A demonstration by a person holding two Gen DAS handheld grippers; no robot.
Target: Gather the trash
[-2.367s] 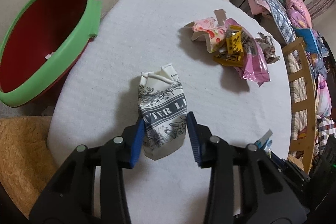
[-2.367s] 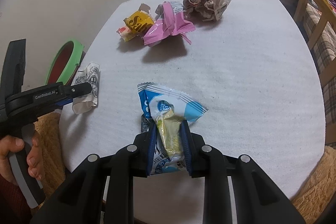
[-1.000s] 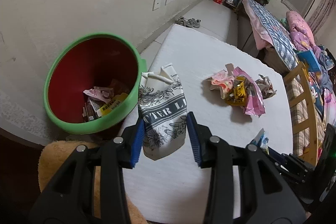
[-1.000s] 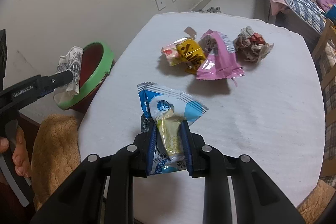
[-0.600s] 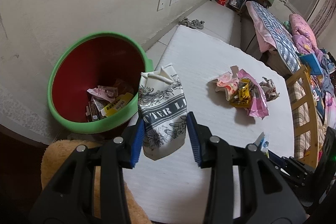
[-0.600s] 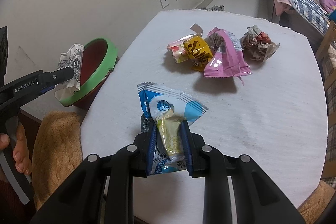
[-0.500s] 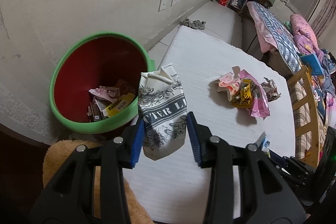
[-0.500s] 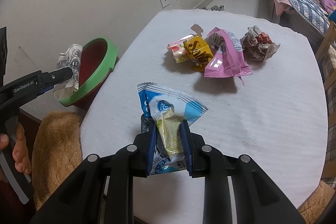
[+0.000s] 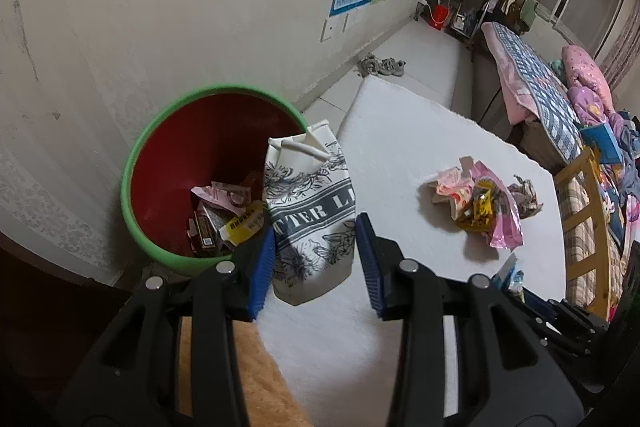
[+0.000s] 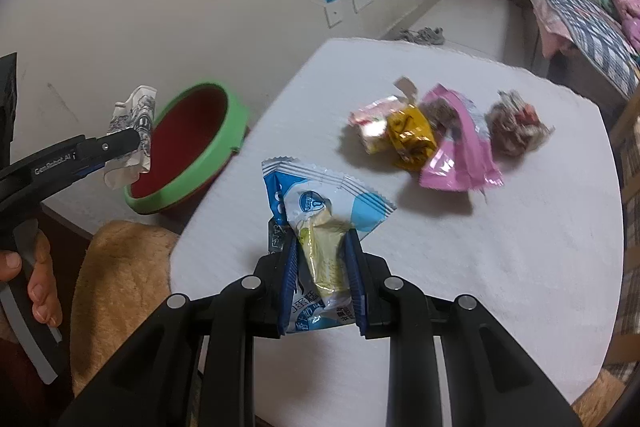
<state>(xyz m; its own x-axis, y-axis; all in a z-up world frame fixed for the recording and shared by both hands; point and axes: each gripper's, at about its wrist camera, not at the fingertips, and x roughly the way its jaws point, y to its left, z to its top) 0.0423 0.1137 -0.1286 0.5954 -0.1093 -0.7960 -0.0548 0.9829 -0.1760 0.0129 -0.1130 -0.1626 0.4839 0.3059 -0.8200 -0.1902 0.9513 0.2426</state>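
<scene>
Mid-cleanup: left gripper (image 9: pixel 316 267) jaws hold a printed carton (image 9: pixel 310 211) beside the green bin (image 9: pixel 138 163); right gripper (image 10: pixel 322 291) jaws clamp a blue wrapper (image 10: pixel 320 211); wrapper pile (image 10: pixel 436 139) remains on the worktop (image 10: pixel 500 267) at one o'clock.

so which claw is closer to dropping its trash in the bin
Left. The left claw holds its white pouch right at the bin rim, over the table's edge. The right claw, gripping the blue wrapper, is over the table, farther away.
</scene>
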